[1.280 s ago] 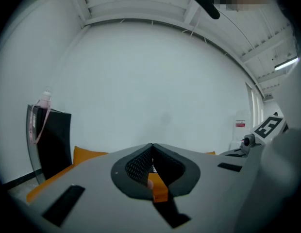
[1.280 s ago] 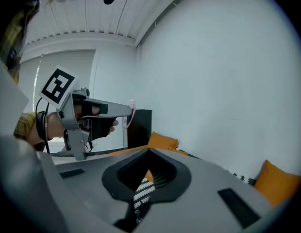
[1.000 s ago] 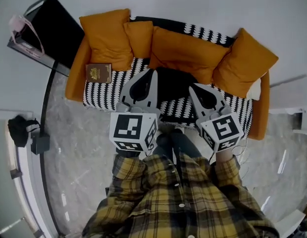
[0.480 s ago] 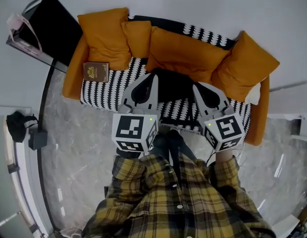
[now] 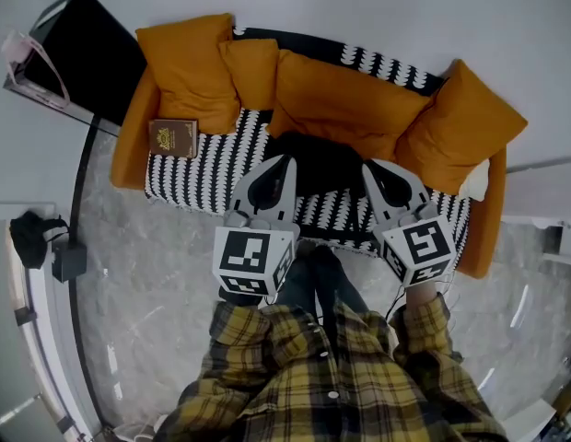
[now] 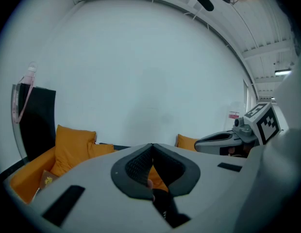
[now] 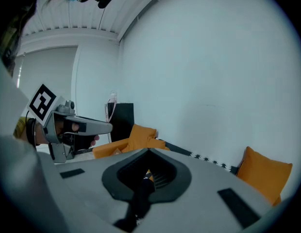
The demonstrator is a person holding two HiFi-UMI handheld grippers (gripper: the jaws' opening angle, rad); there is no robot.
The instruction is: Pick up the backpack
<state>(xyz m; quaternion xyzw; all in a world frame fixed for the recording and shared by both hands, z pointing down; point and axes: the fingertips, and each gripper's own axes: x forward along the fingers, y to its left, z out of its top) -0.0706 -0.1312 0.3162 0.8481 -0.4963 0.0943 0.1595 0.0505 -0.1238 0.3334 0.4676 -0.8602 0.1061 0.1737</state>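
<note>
The black backpack [image 5: 319,160] lies on the seat of an orange sofa [image 5: 129,159], on a black-and-white patterned throw [image 5: 207,168]. My left gripper [image 5: 287,161] hovers at the backpack's left edge and my right gripper [image 5: 368,167] at its right edge, both pointing at the sofa. The jaws of each are shut, tips together, with nothing seen pinched between them. In the left gripper view the shut left gripper [image 6: 151,145] hides the backpack, and the right gripper [image 6: 223,141] shows at the side. In the right gripper view the right gripper [image 7: 148,150] also covers it.
Several orange cushions [image 5: 345,99] line the sofa's back. A brown book [image 5: 173,138] lies on the seat's left end. A black cabinet [image 5: 92,49] stands left of the sofa, and a dark bag [image 5: 29,238] sits on the floor at far left.
Both grippers have sunk and come a little nearer the sofa. Their jaws stayed shut, and the backpack has not moved.
</note>
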